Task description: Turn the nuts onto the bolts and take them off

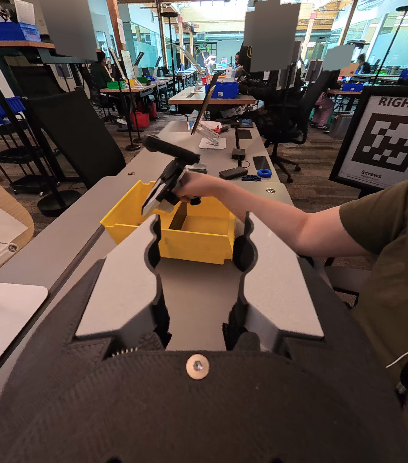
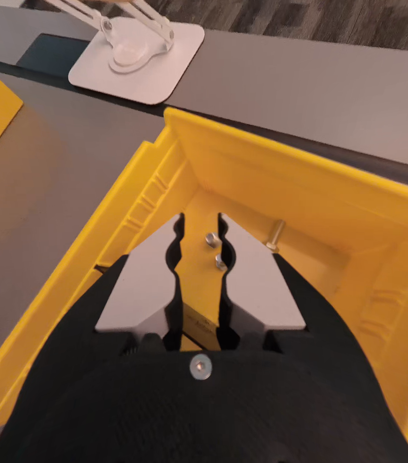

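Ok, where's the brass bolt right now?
In the right wrist view, the brass bolt lies on the yellow bin floor by its far wall, just right of the right gripper and two nuts.

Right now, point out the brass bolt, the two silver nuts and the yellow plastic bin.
Brass bolt [image 2: 274,236]: right wrist view, mid-shank.
Silver nuts [image 2: 211,238]: right wrist view, upper nut's face.
Yellow plastic bin [image 2: 298,160]: right wrist view, far wall.

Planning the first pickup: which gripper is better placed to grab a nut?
Right. The right gripper is open inside the yellow bin, over the nuts; the left gripper hovers open outside it.
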The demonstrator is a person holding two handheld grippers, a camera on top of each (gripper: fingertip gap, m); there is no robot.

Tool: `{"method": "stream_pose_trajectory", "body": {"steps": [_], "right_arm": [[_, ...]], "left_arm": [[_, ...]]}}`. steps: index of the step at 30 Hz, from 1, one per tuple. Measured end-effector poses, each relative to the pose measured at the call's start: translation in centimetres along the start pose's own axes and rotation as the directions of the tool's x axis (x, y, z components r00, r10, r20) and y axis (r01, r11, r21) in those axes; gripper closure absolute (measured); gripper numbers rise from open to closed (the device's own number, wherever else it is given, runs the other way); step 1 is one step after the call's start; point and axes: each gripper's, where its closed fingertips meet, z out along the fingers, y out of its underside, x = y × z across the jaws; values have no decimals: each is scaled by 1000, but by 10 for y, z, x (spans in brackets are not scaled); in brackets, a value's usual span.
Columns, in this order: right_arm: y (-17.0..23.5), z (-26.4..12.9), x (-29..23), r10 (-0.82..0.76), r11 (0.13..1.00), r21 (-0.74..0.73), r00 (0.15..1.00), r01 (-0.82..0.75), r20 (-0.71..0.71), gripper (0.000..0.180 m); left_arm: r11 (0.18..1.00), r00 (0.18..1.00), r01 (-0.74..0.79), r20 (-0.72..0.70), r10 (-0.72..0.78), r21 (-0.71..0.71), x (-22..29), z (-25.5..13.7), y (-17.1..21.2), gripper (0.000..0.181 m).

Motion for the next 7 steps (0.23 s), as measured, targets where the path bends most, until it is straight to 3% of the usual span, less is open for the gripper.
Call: {"method": "stream_pose_trajectory", "body": {"steps": [4,7], "right_arm": [[-41,-23,-10,-77,982,171,996,82,-36,145],[-86,-62,-47,-150,901,411,989,142,-11,143]], "left_arm": [[998,993,29,-119,-21,62,25,-3,-15,109],[975,935,147,-345,-81,169,60,-17,-42,106]]}}
